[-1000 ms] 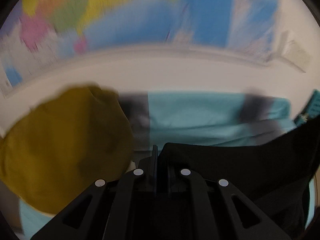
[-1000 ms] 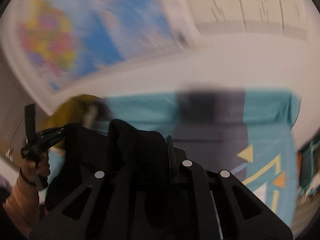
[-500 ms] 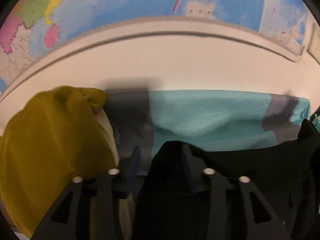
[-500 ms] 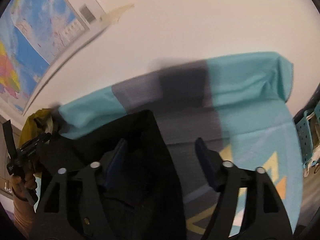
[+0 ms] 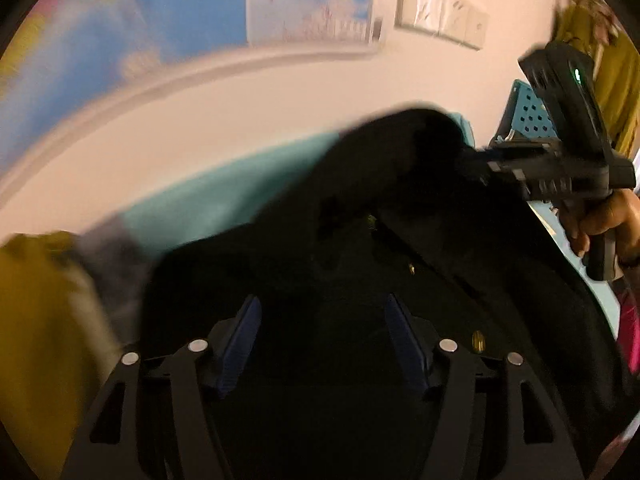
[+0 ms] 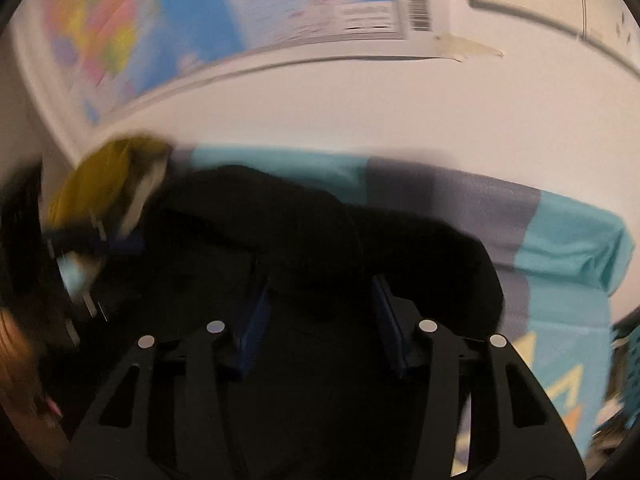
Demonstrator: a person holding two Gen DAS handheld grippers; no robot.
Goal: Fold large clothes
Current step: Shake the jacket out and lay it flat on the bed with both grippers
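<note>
Left gripper (image 5: 320, 336) jaws are opening over the black garment (image 5: 360, 240) at lower centre; right gripper (image 6: 320, 320) jaws are closing, apart around it.

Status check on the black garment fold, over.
Left gripper jaws opening, right gripper jaws closing, neither clamped. Black garment heaped on teal sheet beneath both. Mustard cloth alongside, not blocking.

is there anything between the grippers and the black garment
Nothing visible. The black garment lies directly under the left gripper, whose jaws are opening, and the right gripper, whose jaws are closing, with dark cloth between each pair of fingers. The yellow garment sits off to the side on the teal sheet.
</note>
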